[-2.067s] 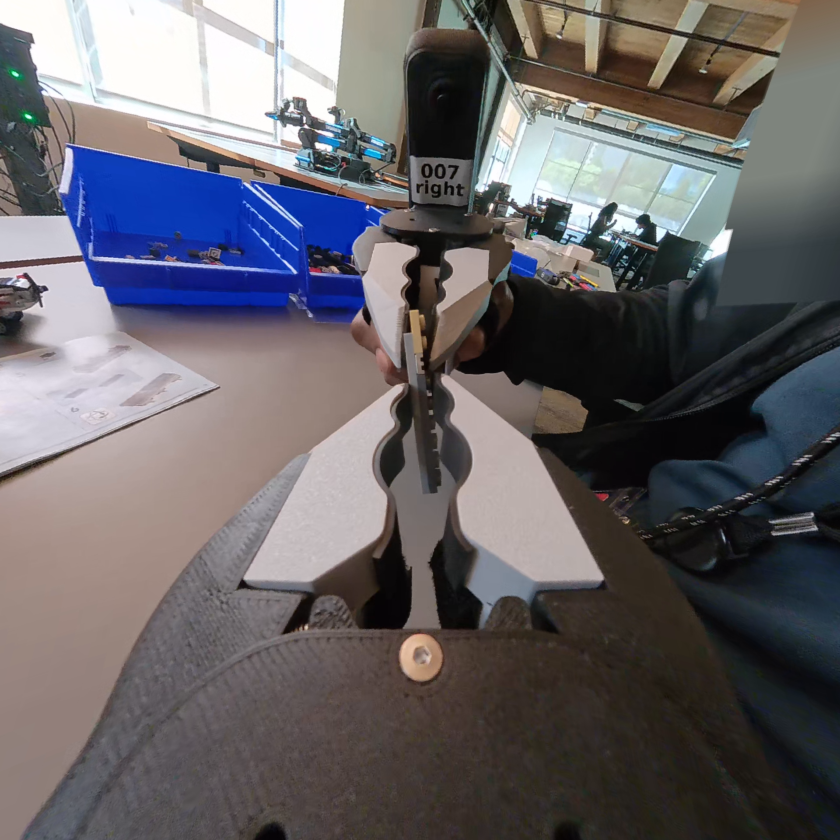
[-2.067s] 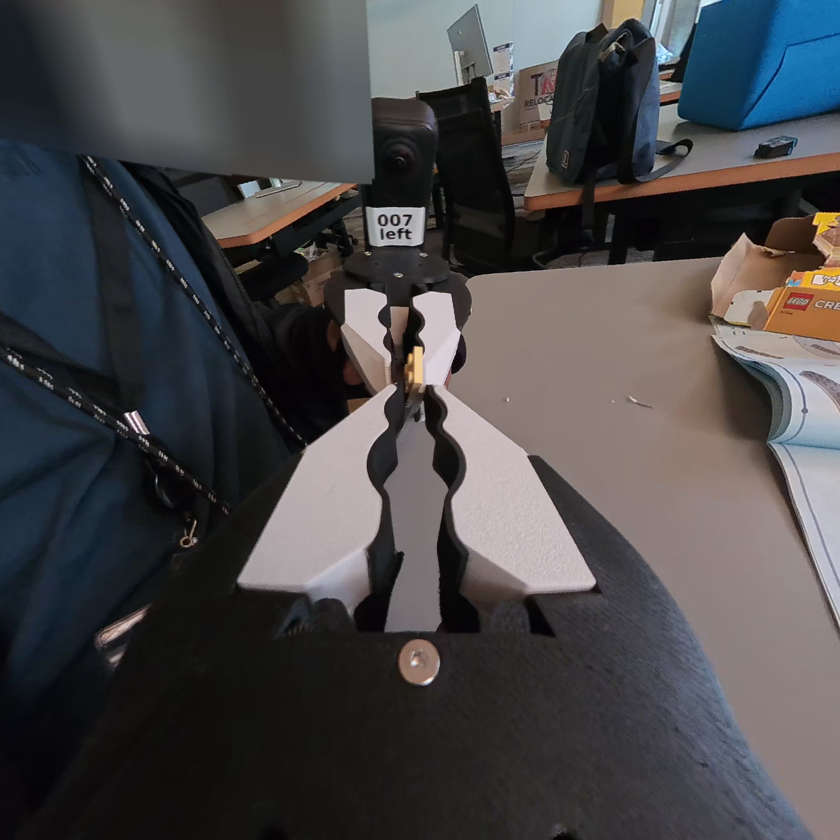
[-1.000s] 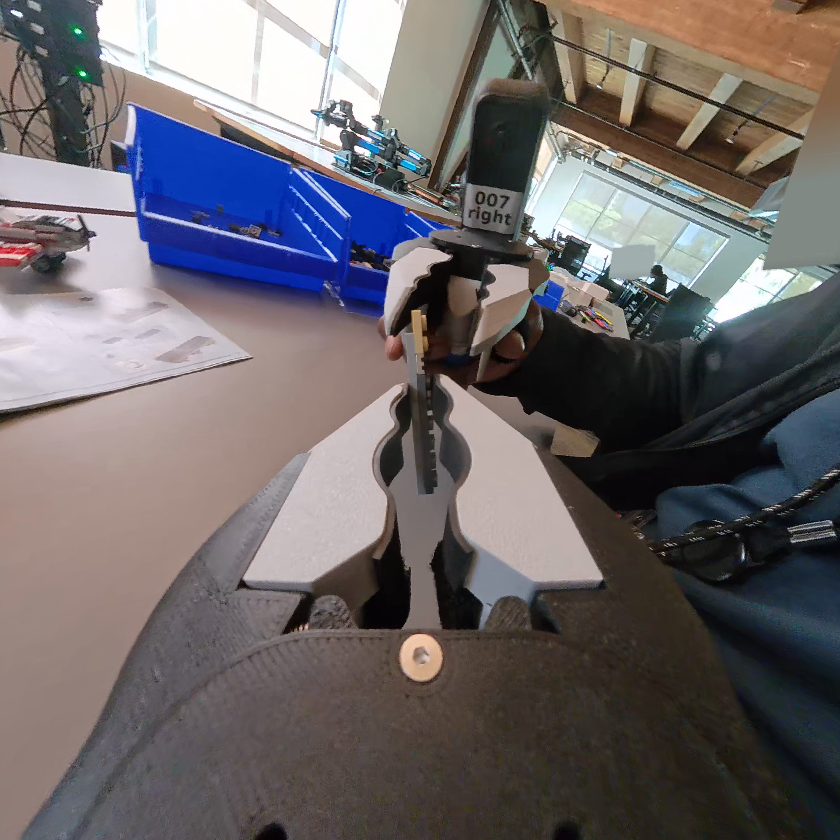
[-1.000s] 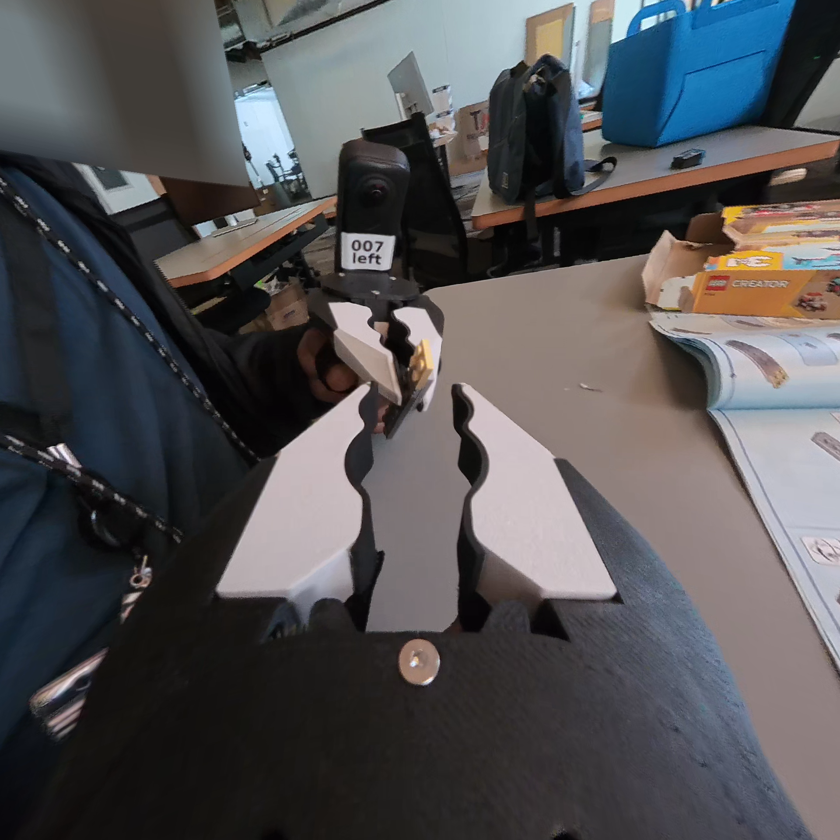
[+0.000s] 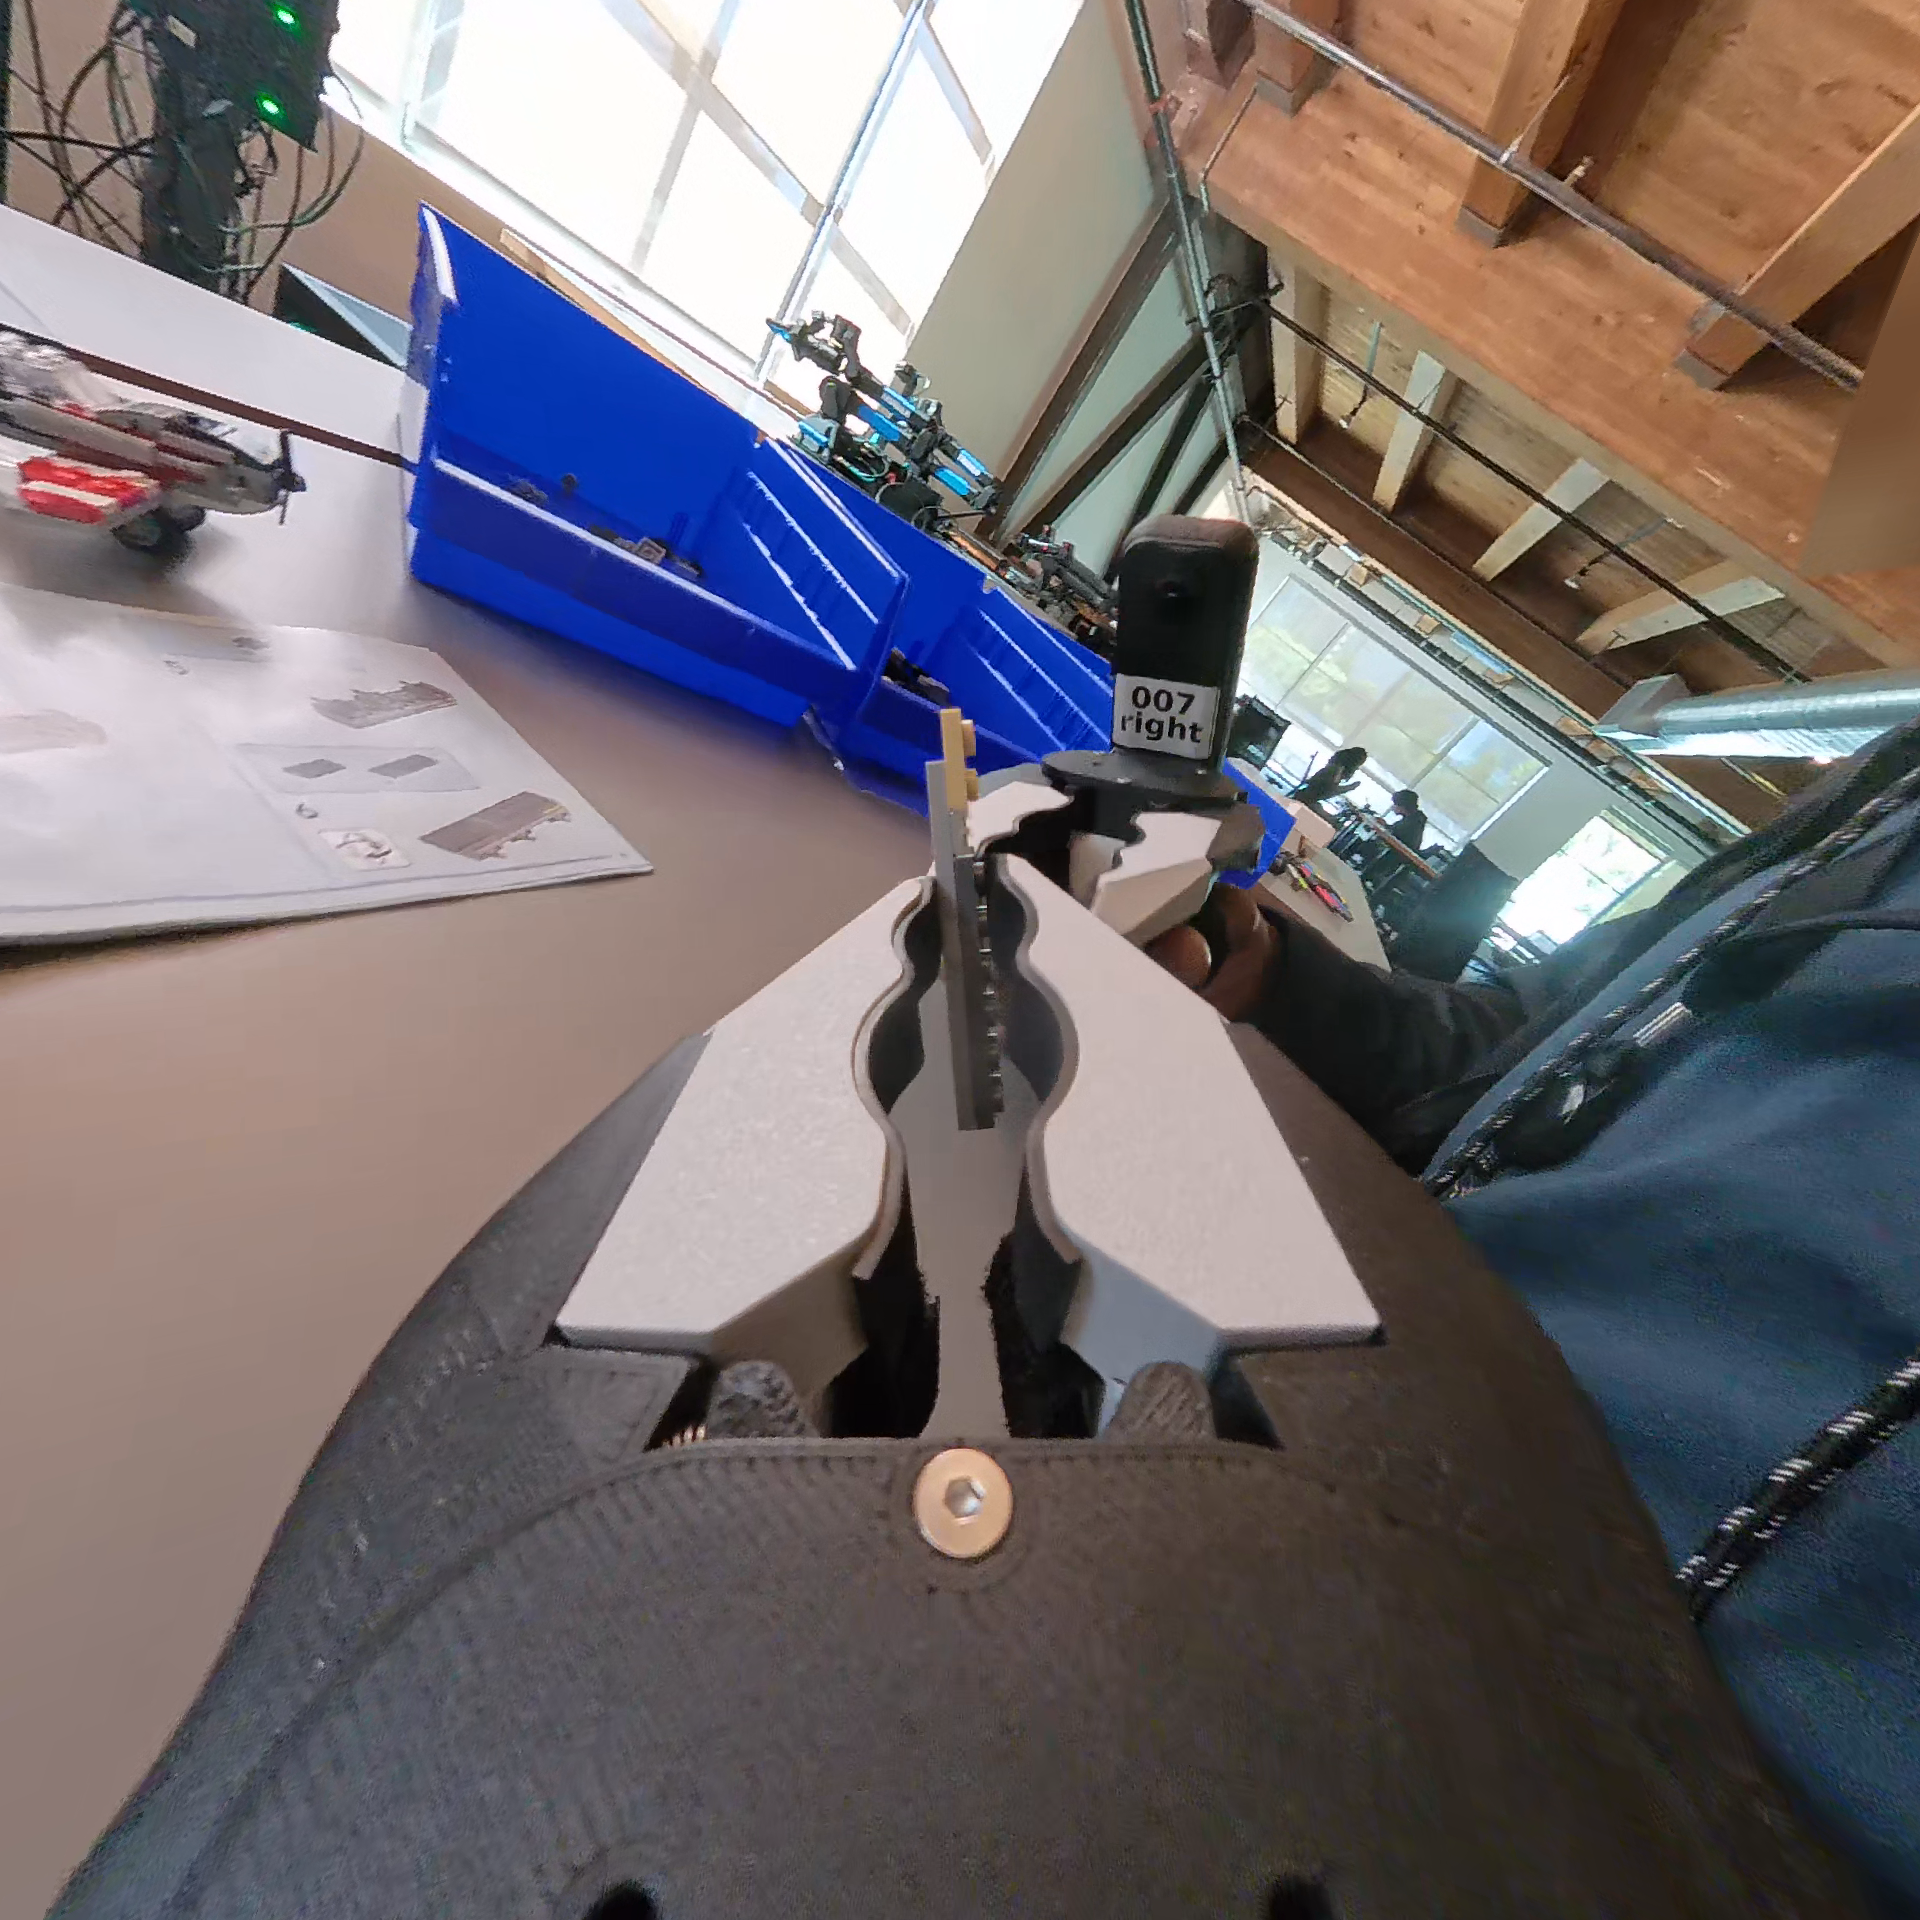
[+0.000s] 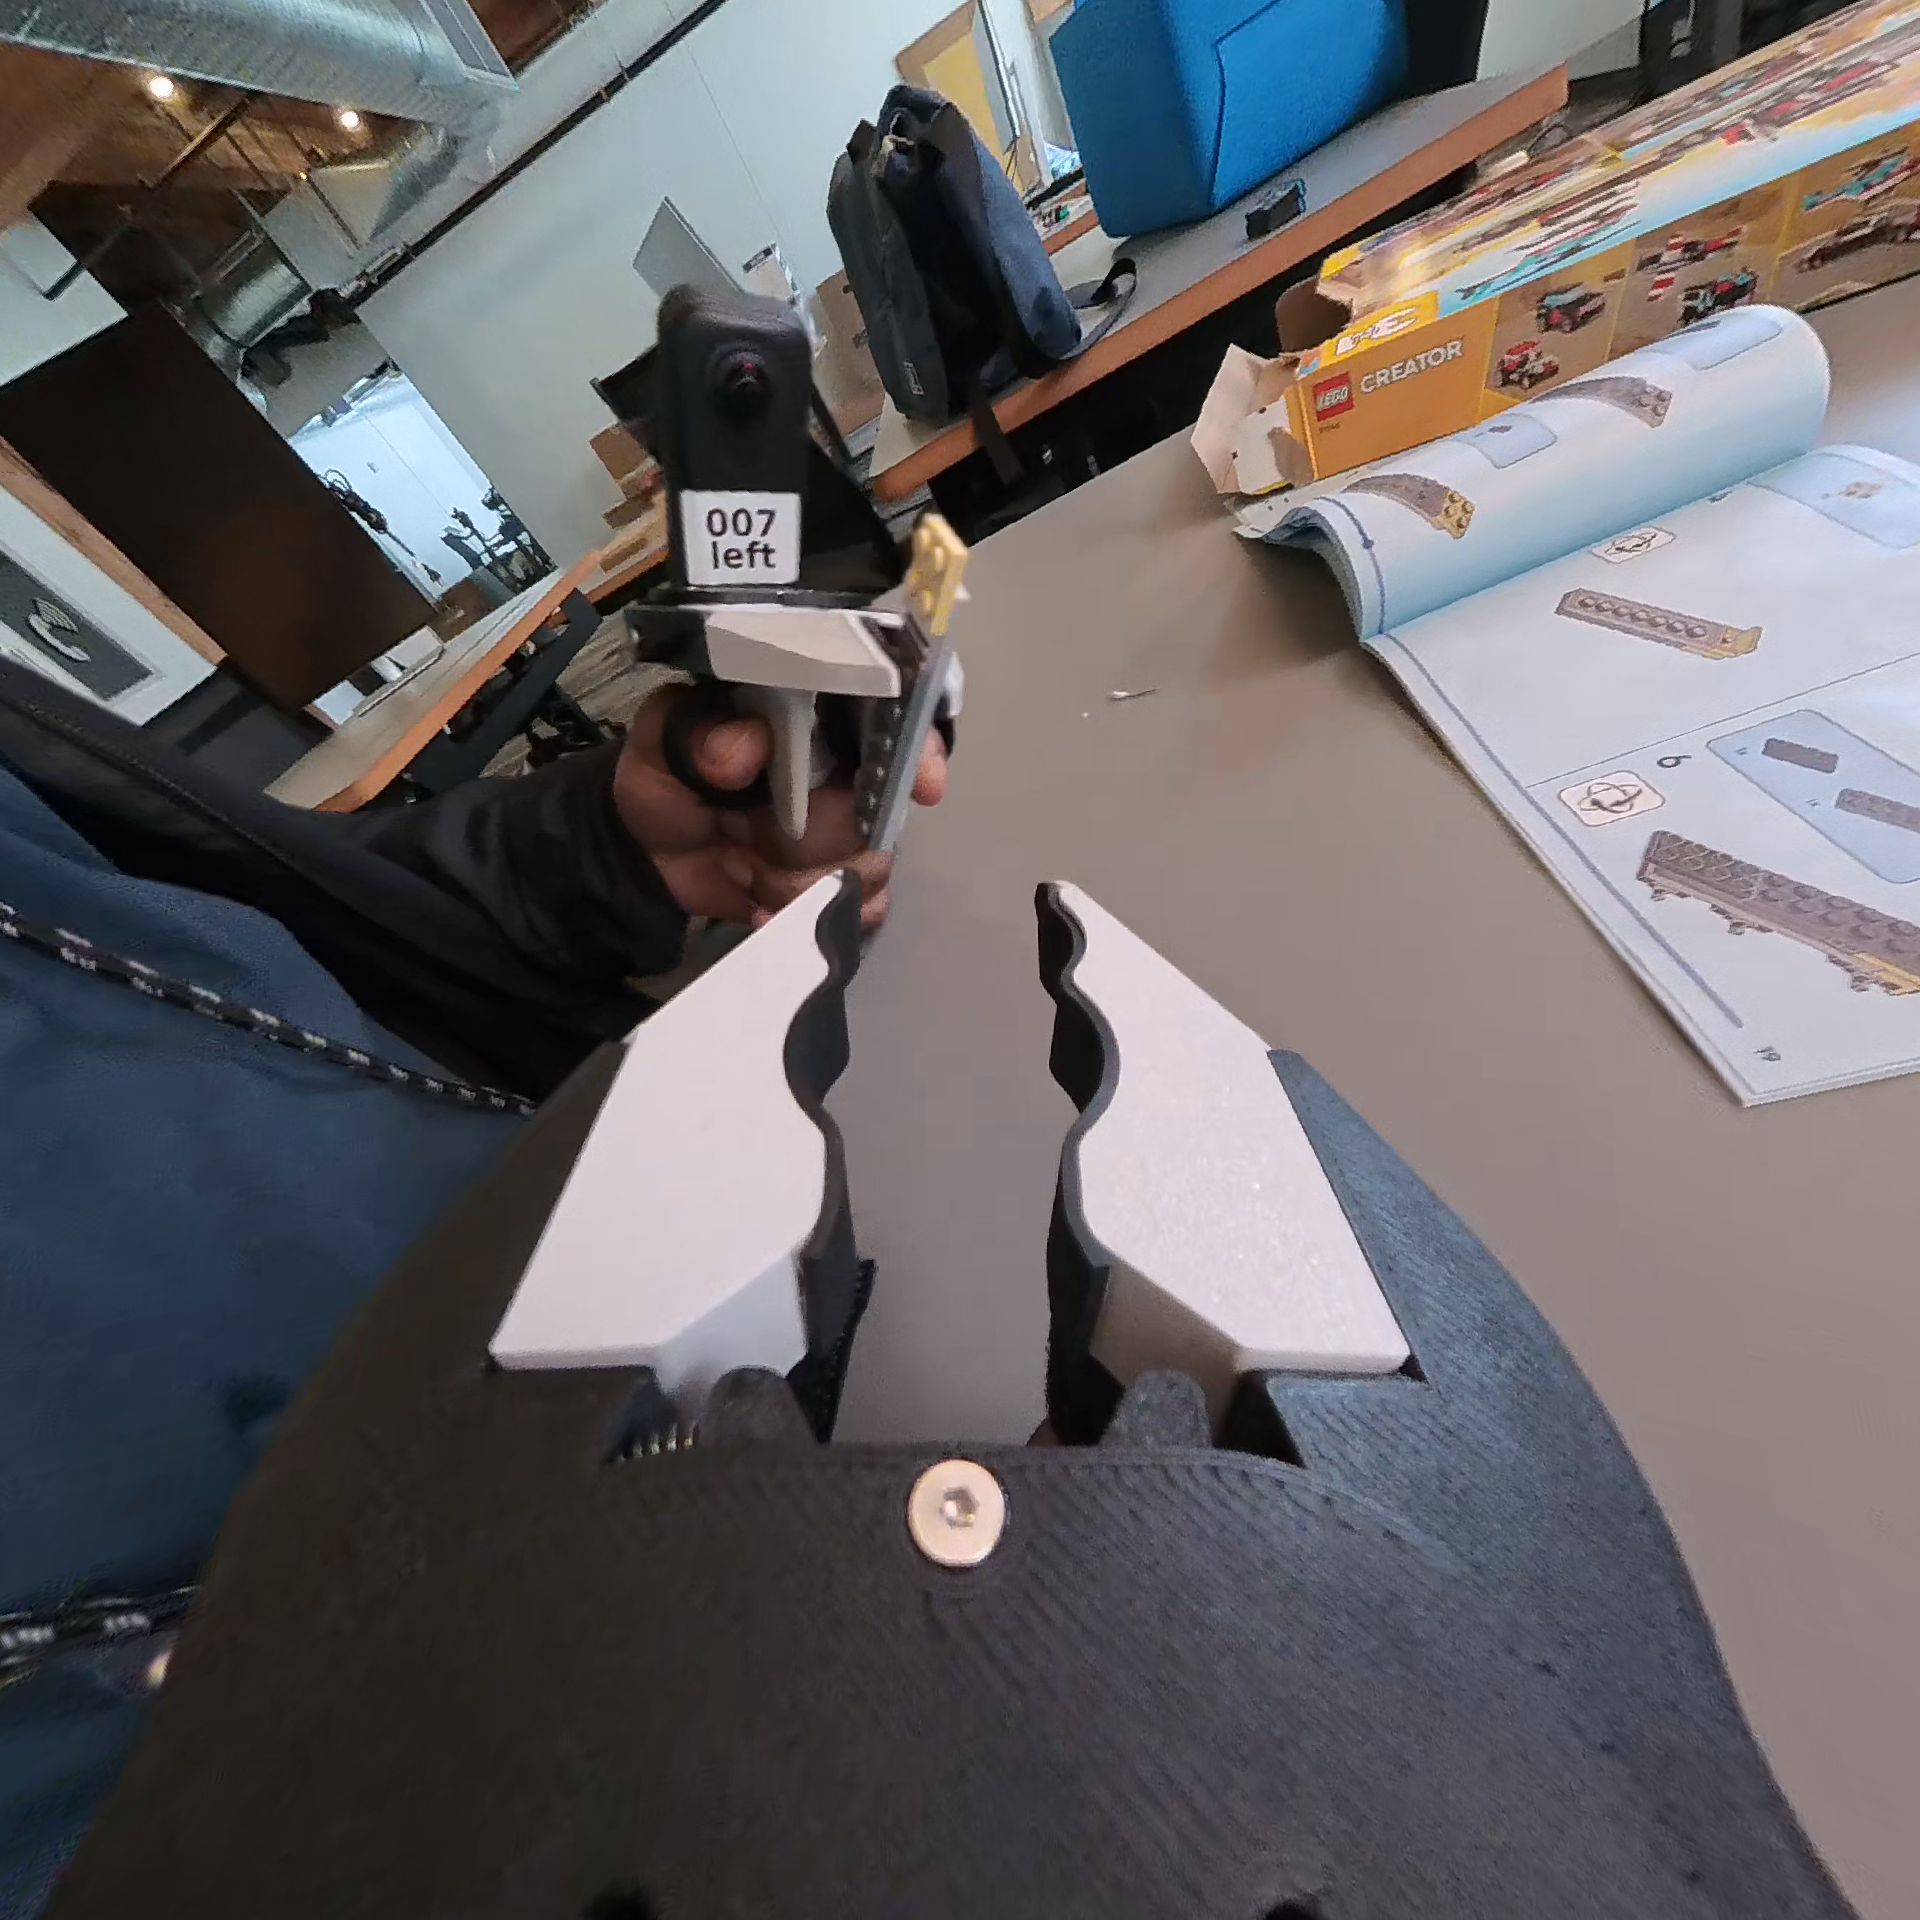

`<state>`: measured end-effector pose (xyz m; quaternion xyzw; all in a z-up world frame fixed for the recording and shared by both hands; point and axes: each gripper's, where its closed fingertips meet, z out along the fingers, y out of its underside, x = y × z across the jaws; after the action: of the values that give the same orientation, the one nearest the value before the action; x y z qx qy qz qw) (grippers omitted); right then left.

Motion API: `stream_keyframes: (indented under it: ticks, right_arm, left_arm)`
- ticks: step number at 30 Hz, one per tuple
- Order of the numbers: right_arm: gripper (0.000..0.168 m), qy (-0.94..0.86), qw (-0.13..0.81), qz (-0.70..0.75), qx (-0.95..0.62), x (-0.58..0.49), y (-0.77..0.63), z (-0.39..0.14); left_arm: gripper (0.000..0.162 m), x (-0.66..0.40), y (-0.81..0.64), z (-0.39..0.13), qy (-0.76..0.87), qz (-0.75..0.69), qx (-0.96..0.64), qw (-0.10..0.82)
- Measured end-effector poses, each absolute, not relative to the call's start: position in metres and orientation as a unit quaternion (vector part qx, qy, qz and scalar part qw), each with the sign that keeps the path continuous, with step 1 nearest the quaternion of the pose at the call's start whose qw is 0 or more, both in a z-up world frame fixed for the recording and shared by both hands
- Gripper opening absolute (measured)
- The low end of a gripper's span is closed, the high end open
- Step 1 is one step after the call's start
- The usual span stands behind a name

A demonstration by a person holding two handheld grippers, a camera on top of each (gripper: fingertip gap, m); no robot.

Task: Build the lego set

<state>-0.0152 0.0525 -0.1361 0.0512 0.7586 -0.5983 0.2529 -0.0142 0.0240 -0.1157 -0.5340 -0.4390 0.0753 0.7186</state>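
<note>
My left gripper is shut on a long grey lego plate, held on edge above the table. A small tan plate sits on the grey plate's far end, past my fingertips. My right gripper is open and empty, a short way back from the plate. In the right wrist view the left gripper holds the grey plate with the tan piece on top. In the left wrist view the right gripper is just behind and right of the plate.
Blue parts bins stand at the back of the brown table. An open instruction booklet lies on the table. A built red and white lego plane and a yellow lego box are farther off. The person's blue jacket is close. The grippers' ends are close to 4 cm from one another.
My right gripper has opened, let go of the tan piece and drawn back. The tan piece stays on the grey plate. My left gripper has tilted with the plate.
</note>
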Motion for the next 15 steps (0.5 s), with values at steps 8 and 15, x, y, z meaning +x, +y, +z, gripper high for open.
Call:
stream_keyframes:
  ticks: [8,15]
  right_arm:
    - [0.035,0.787,0.083,-0.612,0.008,-0.083,0.090,-0.095]
    - [0.031,0.911,-0.158,-0.358,-0.127,-0.293,0.145,-0.057]
  left_arm:
    - [0.008,-0.043,0.047,-0.115,-0.419,0.046,-0.547,0.723]
    - [0.008,-0.041,0.049,-0.109,-0.396,0.037,-0.544,0.739]
